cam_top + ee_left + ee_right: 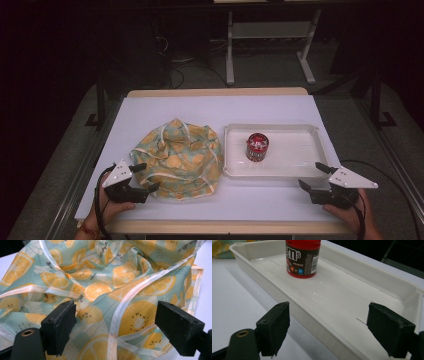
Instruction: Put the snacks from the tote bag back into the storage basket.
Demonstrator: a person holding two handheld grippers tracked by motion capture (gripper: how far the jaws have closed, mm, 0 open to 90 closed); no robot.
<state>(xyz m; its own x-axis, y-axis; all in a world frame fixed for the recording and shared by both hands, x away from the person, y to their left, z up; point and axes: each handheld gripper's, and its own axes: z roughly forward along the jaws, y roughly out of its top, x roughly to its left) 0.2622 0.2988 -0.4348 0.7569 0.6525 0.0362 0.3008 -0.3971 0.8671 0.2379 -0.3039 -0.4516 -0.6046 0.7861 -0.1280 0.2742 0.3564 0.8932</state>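
Left claw (146, 176): jaws spread wide apart, gripping nothing; held in a hand (107, 207) at the near left of the table (165, 105). Directly ahead of the jaws and just beside their tips: crumpled cloth (180, 157), pale teal with orange citrus slices and a pale piped hem. In the left gripper view, cloth (105, 285) spread between and beyond both jaws; contact with the tips not determinable.

Right claw (312, 176): jaws likewise wide apart, empty; held in a hand (350, 212) at the near right of the table. Straight ahead, near the tips: white shallow tray (290, 172), near rim just before the jaws in the right gripper view (312, 322). Farther ahead, inside the tray, well apart from the claw: red candy tub (257, 147), upright, dark label, lid on (302, 257). Cloth lying off to the left of this claw, beside the tray's left wall.
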